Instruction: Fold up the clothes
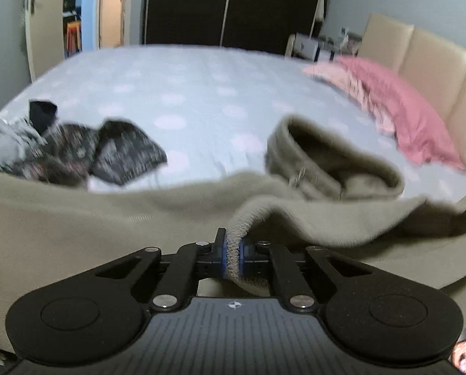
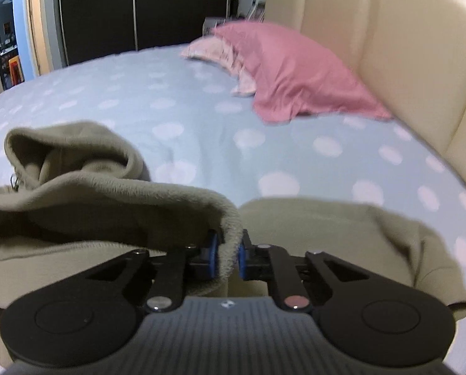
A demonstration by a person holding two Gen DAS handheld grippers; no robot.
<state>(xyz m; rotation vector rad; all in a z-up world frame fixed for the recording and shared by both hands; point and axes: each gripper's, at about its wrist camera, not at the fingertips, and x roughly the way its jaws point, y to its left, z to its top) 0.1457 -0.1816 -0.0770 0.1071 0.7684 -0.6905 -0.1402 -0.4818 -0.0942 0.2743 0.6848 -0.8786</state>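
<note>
Spread across a blue polka-dot bed (image 1: 201,93), the olive hoodie (image 1: 76,225) has a ribbed edge clamped tight in the left gripper (image 1: 233,250), whose view alone shows dark patterned clothes (image 1: 107,153) far left, while the right gripper (image 2: 226,250) pinches another hem fold, pink pillow (image 2: 295,72) beyond.
</note>
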